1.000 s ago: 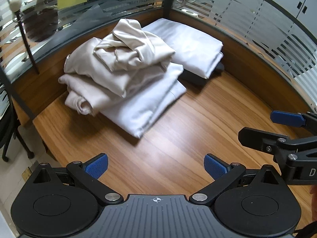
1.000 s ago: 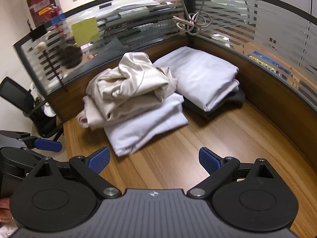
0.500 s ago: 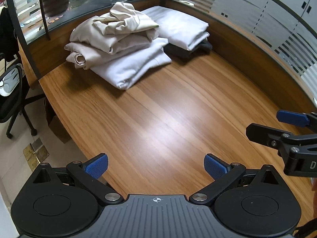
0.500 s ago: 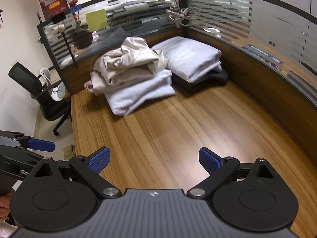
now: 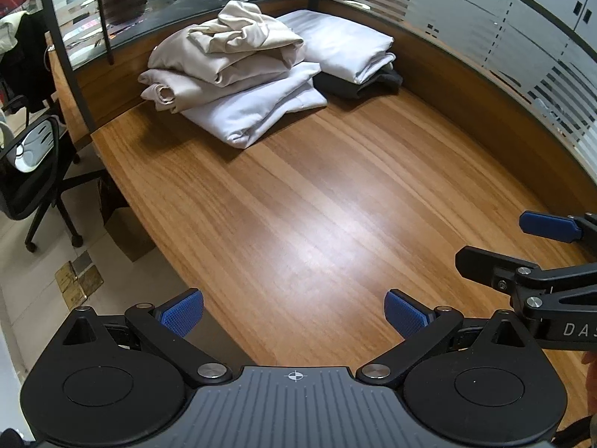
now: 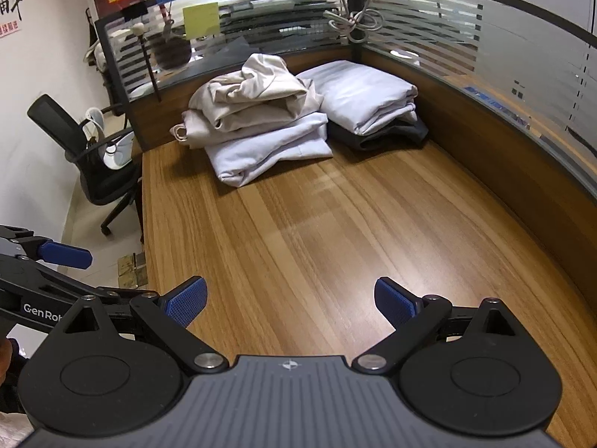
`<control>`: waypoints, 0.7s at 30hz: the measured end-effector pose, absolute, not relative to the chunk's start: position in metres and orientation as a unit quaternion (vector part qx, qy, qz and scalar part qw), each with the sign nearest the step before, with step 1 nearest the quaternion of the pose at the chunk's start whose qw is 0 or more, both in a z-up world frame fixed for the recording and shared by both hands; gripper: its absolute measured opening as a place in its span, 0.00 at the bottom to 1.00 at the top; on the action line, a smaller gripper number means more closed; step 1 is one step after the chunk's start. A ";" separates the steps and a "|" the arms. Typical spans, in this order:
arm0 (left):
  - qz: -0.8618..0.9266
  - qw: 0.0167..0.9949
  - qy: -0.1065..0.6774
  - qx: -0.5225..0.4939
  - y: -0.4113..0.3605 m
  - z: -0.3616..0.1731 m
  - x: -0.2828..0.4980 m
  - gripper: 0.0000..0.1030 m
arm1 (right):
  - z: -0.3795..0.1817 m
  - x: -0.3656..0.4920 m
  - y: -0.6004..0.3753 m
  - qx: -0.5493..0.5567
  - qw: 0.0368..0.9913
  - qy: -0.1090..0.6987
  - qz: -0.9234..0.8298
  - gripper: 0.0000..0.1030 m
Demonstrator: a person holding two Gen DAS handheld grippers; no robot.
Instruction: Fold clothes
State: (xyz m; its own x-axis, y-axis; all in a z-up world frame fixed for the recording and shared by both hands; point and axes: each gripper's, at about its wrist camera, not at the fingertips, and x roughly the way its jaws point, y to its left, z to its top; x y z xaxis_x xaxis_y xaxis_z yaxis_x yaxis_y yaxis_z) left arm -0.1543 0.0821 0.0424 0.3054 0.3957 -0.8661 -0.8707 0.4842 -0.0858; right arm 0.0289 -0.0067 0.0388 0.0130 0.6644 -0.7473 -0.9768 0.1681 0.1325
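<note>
Folded clothes lie stacked at the far corner of the wooden desk (image 5: 317, 201): a crumpled beige garment (image 5: 231, 48) (image 6: 257, 97) tops a folded white one (image 5: 257, 112) (image 6: 261, 149). Beside them a second white folded piece (image 5: 343, 44) (image 6: 365, 97) rests on a dark garment (image 5: 358, 86) (image 6: 388, 136). My left gripper (image 5: 294, 315) hangs open and empty over the desk's near left edge. My right gripper (image 6: 291, 302) is also open and empty, well short of the clothes. The right gripper shows at the right edge of the left wrist view (image 5: 537, 246); the left gripper's fingertip (image 6: 65, 254) shows in the right wrist view.
Striped glass partitions (image 6: 485, 48) with a wooden base wall curve around the desk's back and right side. A coiled cable (image 6: 354, 22) hangs at the corner post. A black office chair (image 5: 26, 171) (image 6: 89, 156) stands on the floor to the left of the desk.
Both grippers have pulled back from the stacked clothes, which now look smaller and farther away. More bare desk shows in front. Both stay open.
</note>
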 end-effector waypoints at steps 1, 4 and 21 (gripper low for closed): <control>0.421 0.754 0.414 -0.287 0.081 0.041 -0.156 1.00 | 0.037 0.028 -0.007 -0.220 0.677 0.355 0.606 0.96; 0.427 0.751 0.412 -0.289 0.080 0.037 -0.160 1.00 | 0.034 0.025 -0.007 -0.221 0.676 0.351 0.608 0.96; 0.459 0.747 0.389 -0.284 0.081 0.028 -0.181 1.00 | 0.007 0.008 -0.014 -0.206 0.680 0.342 0.615 0.96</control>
State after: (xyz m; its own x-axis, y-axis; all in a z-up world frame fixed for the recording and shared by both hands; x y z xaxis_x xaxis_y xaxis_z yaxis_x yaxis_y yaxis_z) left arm -0.1805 0.0811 0.0277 0.2767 0.4652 -0.8409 -0.9061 0.4177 -0.0671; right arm 0.0075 -0.0139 0.0065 0.0090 0.6952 -0.7187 -0.9775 0.1577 0.1403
